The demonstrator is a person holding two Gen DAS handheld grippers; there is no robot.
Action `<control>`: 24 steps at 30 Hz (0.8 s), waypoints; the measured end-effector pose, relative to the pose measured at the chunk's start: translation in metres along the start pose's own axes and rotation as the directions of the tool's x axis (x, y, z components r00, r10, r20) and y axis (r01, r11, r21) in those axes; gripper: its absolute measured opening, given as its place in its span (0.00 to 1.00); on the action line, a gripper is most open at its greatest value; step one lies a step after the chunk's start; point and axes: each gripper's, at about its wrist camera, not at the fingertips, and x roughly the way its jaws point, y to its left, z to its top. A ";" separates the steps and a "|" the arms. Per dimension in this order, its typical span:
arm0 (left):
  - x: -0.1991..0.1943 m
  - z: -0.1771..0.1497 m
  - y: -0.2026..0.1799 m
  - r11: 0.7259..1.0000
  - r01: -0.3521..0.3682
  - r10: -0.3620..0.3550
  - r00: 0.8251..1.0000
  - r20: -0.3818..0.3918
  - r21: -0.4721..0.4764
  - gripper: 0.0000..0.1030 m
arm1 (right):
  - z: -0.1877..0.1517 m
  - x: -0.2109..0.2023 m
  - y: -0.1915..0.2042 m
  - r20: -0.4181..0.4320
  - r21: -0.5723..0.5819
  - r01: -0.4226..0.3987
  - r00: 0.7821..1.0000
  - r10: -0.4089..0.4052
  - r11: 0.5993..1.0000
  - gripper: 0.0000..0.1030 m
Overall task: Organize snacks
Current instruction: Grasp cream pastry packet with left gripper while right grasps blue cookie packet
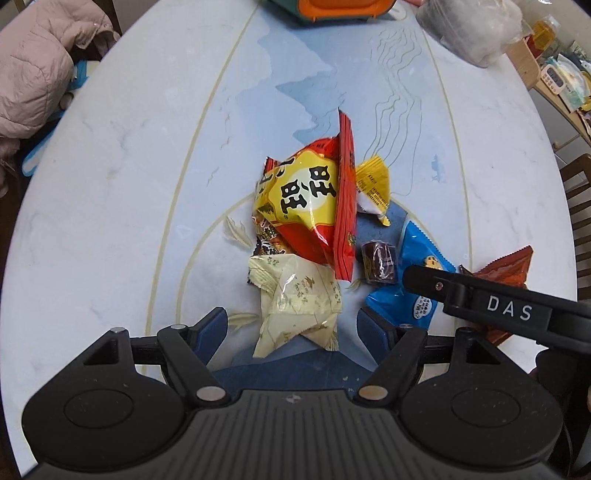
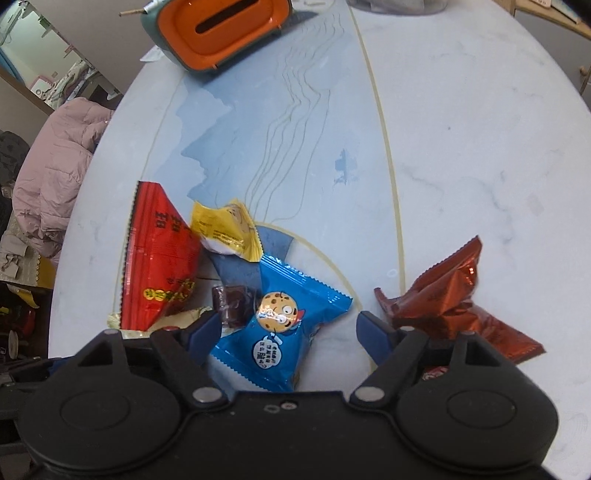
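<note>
Two pick-ups in hand, judging by the poses. Left gripper [image 1: 293, 328] spread wide, straddling the cream wrapped pastry [image 1: 295, 302] at the near end of the snack pile, pads clear of the wrapper on both sides, nothing clamped. Right gripper [image 2: 286, 332] likewise apart, the blue cookie packet [image 2: 280, 321] lying between its fingers, not yet pinched; left pad close beside the dark wrapped candy [image 2: 231, 301]. Snacks heaped loosely mid-table [image 2: 461, 147]: big red-and-yellow bag [image 1: 306, 206] leaning over the pastry, small yellow packet [image 2: 225, 230] behind, copper foil packet [image 2: 450, 299] off to the right, just beyond the right finger. Orange-lidded container [image 2: 225, 29] at the far edge, possibly the destination, though not certain. For a clean grab: centre each packet's puffed middle between the pads, lower until the tips almost meet the tabletop, then close gently — crinkly film slips and air-filled packs squash. Worth keeping the right gripper's left pad off the candy, and lifting the pastry straight up so the leaning red bag does not get dragged along. Grippers close together, so stagger the lifts.
</note>
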 end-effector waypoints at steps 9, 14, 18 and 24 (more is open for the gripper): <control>0.019 0.005 -0.001 1.000 0.027 -0.027 0.999 -0.027 -0.012 0.74 | -0.001 0.009 -0.005 -0.007 0.037 -0.048 0.999 0.049 0.998 0.68; 0.026 0.005 0.003 0.998 0.048 -0.050 0.998 -0.038 -0.043 0.60 | -0.003 0.009 -0.006 0.000 0.059 -0.088 0.996 0.088 0.994 0.58; 0.025 0.004 0.009 0.994 0.076 -0.079 0.996 -0.037 -0.073 0.49 | -0.005 0.008 -0.007 0.016 0.076 -0.104 0.995 0.103 0.992 0.50; 0.020 0.000 0.010 0.991 0.097 -0.099 0.995 -0.020 -0.091 0.33 | -0.009 0.002 -0.008 0.038 0.078 -0.114 0.993 0.112 0.990 0.37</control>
